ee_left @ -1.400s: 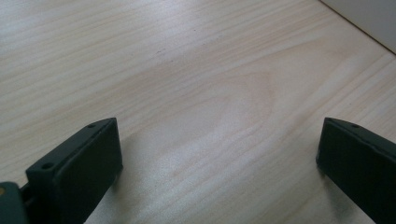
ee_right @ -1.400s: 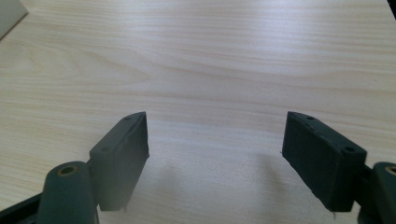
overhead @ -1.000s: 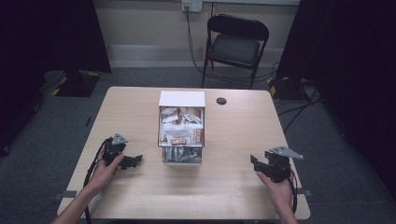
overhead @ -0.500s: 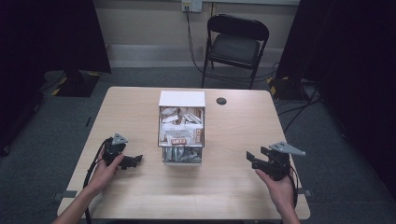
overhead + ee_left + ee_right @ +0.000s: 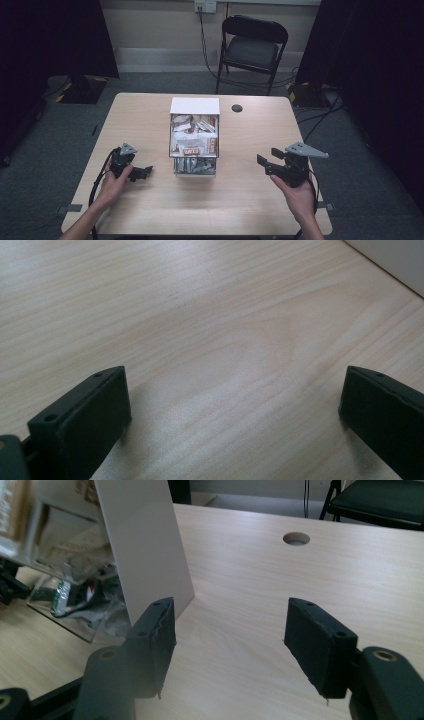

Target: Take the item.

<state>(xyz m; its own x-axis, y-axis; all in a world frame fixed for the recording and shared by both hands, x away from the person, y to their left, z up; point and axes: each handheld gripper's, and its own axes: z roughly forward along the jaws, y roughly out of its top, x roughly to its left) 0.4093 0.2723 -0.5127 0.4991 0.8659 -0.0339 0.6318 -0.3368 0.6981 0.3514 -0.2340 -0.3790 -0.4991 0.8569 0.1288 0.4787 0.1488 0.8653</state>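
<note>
pale wood-grain worktop (image 5: pixel 150 210), rounded corners, one round cable hole (image 5: pixel 237 108) near its far edge. black folding chair (image 5: pixel 252 47) stands on the floor beyond it.

at mid-worktop we see the clear plastic box with white side panels (image 5: pixel 195 106), open on top, stuffed with small wrapped packets (image 5: pixel 192 150), brown and white ones above, silvery ones in the lower front part. in the right gripper view the box's white side wall (image 5: pixel 145 545) stands upright just ahead and left of the jaws.

left tool (image 5: pixel 145 171): rests low on the worktop left of the box, near it but apart. its jaws are spread wide over bare wood, nothing between them (image 5: pixel 235 405).

right tool (image 5: pixel 264 163): held above the worktop, well to the right of the box, aimed toward it. jaws about half parted, released, nothing gripped (image 5: pixel 230 630). they have just narrowed a little, with no object between them.

risks, our judgement:
- a sideways approach meets the white wall, not the packets; a push there could slide or tip the box.
- packets are packed tight and overlap; a pinch from above may take two, or drag neighbours out.
- slick wrappers could slip from flat pads.
- left tool is not steadying the box, so any snag would move it.
</note>
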